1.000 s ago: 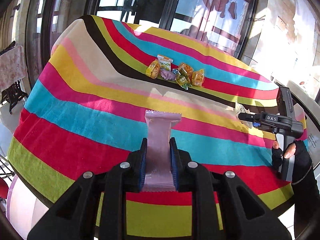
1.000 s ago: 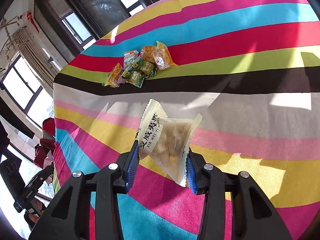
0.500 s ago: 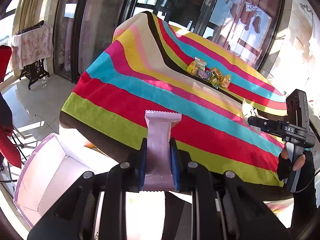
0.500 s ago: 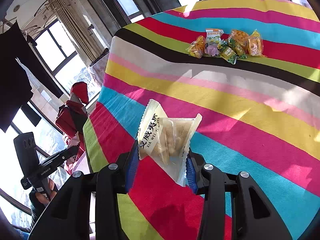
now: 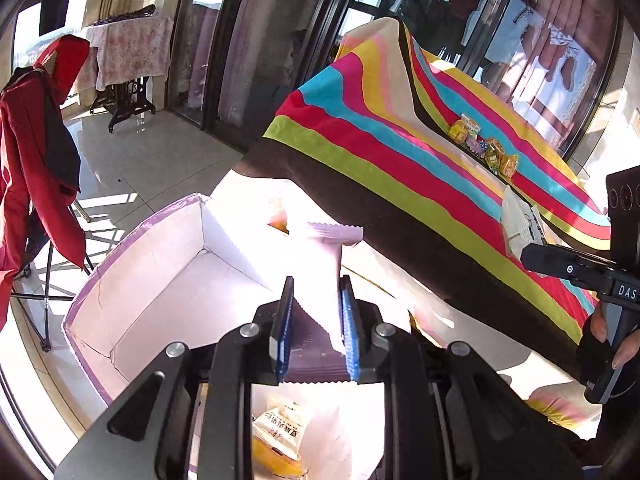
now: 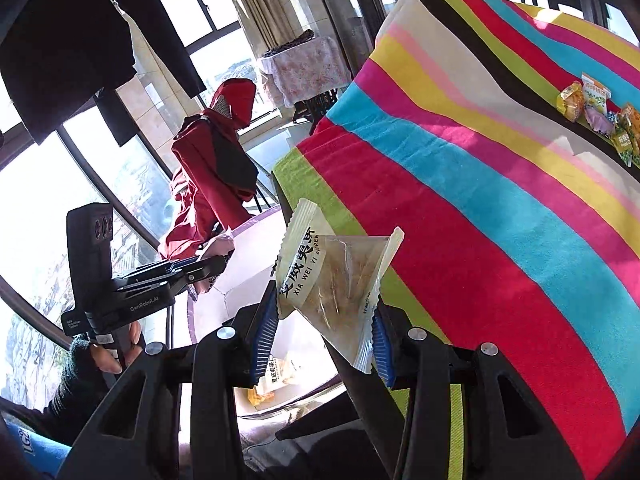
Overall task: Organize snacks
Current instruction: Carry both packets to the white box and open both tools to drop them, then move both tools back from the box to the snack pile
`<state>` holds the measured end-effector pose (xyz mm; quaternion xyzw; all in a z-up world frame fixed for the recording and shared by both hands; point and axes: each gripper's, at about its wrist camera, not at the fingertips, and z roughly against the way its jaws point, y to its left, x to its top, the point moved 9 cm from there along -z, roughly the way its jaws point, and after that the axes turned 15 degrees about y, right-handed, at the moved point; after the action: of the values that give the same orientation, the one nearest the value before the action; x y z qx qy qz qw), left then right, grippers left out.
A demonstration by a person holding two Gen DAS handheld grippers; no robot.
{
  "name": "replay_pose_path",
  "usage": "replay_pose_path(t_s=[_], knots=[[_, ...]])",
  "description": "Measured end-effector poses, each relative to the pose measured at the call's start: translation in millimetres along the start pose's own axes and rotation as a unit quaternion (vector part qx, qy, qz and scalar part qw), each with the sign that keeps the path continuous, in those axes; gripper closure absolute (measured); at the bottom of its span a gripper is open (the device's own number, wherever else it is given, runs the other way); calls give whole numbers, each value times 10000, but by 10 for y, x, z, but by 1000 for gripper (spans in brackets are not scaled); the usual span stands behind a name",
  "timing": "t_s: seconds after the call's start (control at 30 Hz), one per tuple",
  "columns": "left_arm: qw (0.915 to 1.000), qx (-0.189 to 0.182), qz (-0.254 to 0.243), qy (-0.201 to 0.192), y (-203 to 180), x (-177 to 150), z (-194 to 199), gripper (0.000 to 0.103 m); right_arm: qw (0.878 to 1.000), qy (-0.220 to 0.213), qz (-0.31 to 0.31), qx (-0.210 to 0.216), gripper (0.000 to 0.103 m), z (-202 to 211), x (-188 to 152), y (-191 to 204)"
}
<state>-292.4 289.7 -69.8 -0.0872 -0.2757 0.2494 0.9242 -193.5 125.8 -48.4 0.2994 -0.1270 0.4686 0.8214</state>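
Note:
My left gripper (image 5: 316,292) is shut on a pale pink snack packet (image 5: 324,256), held over a white box with a purple rim (image 5: 160,280) on the floor beside the table. A yellow-and-white packet (image 5: 276,428) lies in the box. My right gripper (image 6: 325,300) is shut on a clear packet with a white label (image 6: 340,280), at the striped table's (image 6: 500,220) edge above the box (image 6: 240,280). A pile of several snacks (image 5: 484,148) lies far back on the table. Each wrist view shows the other gripper with its packet.
A red jacket (image 5: 36,140) hangs on a folding chair left of the box. A small table with a floral cloth (image 5: 128,48) stands by the windows. Dark glass doors run behind the striped table (image 5: 400,168). The floor is tiled.
Both grippers have swung left off the tabletop, past its edge, to over the box. Each holds the same packet as before. The snack pile now lies far off to the right.

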Motion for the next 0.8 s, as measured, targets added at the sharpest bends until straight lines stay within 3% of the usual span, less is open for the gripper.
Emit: replay_pose_path(t_s=[0.33,0.43,0.47,0.5,0.53,0.57,0.6,0.7,0.8], knots=[[9969,486,542,294,574,-253,-174,82,9916,849,977,48,61,-751,-239,733],[9942,844,579,322,688,-277,-187,80,9885,976,1155,3,57,-962,-295,840],[9931,968,586,317,724,-282,-188,74,9881,996,1171,11,56,-1021,-311,863],[9922,1045,615,306,754,-286,-184,58,9878,1045,1152,40,55,-1069,-327,865],[9909,1126,675,292,803,-289,-176,47,9877,1108,1103,90,45,-1116,-355,856],[9883,1282,773,275,860,-283,-168,21,9878,1140,1047,183,40,-1137,-387,851],[9853,1456,861,229,912,-281,-144,13,9880,1133,1014,270,35,-1134,-408,849],[9781,1797,1039,129,1010,-241,-85,4,9885,1033,1061,298,33,-1025,-436,832],[9719,2076,1106,73,991,-161,-41,2,9900,818,1113,287,32,-822,-413,807]])
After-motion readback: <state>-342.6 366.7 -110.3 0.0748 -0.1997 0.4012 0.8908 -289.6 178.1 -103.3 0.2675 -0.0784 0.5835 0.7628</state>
